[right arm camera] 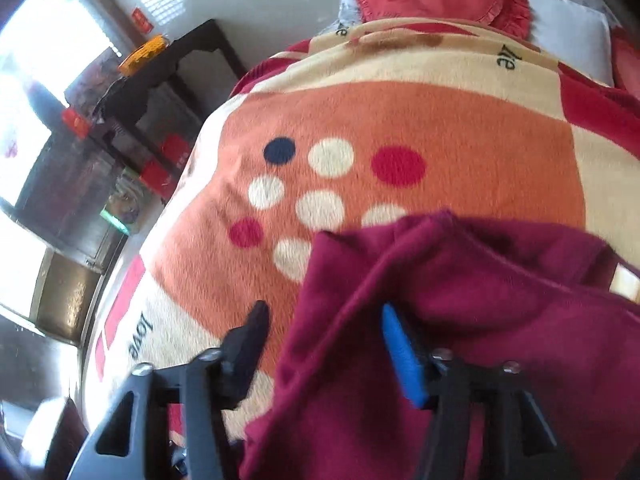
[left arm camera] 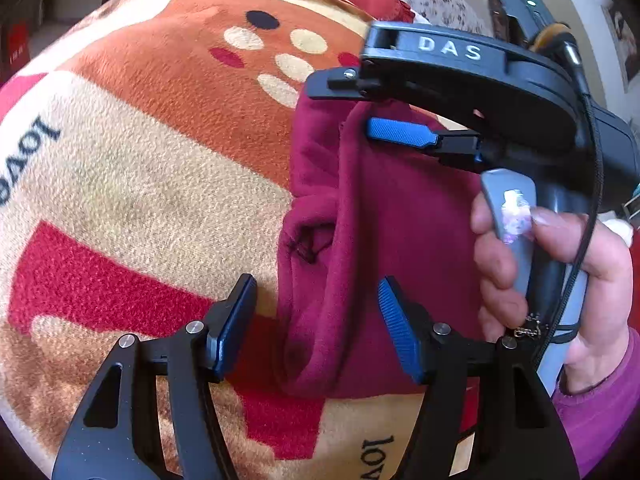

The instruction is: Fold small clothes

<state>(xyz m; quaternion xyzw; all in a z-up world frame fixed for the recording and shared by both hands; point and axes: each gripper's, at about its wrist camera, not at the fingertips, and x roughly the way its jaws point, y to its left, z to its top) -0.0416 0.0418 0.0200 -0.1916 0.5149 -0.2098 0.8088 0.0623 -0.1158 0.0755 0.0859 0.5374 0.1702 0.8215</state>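
Soft, light maroon fleece garment (left arm camera: 380, 216) bunched on the patterned blanket (left arm camera: 140, 184) of the bed, at the right of the left wrist view. Limp and clingy, likely to sag and crease. Left hand-held gripper (left arm camera: 318, 328) spread over a near ridge, nothing pinched. Right hand-held gripper (right arm camera: 324, 350) spread too, cloth draped over one finger. Best taken by a hem or corner.

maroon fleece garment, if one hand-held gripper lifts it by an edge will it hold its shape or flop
Probably flops: the maroon garment already lies in soft folds and rolls on the blanket. It looks light, being thin fleece. Its fuzzy nap should grip ribbed blue pads rather than slip, though loose layers may slide apart.
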